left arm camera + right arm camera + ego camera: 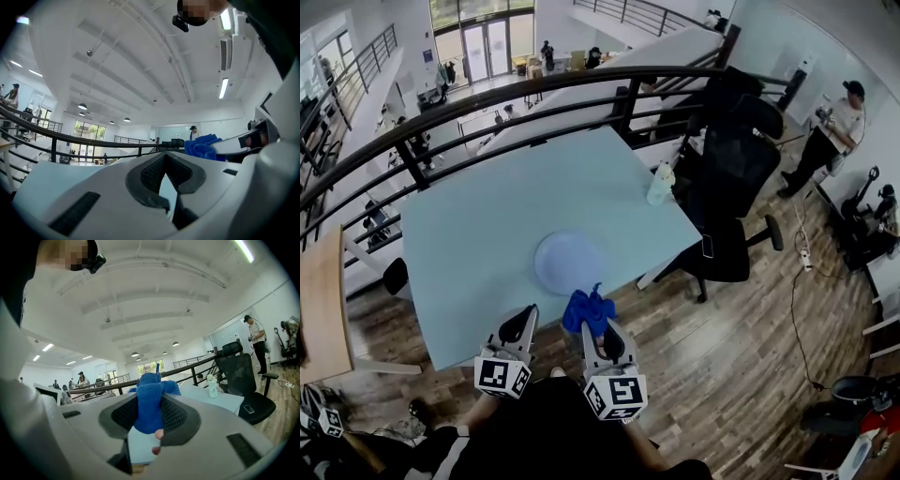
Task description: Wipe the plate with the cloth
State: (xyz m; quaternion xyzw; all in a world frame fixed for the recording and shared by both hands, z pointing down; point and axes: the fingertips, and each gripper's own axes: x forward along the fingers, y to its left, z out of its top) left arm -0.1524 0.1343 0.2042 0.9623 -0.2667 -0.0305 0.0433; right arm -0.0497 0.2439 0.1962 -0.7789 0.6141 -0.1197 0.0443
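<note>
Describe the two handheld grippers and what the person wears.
Both the left gripper and right gripper have white, wedge-shaped plastic shells, dark grey ribbed pads, and a white cube with black square markers. No cables show. The person wears dark clothing.

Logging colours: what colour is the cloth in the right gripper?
The cloth is blue; right gripper view shows it best.

Cloth [149, 390] lower end hidden betw. right tongs [150, 413]; bottle [660, 183] label too small to read.
</note>
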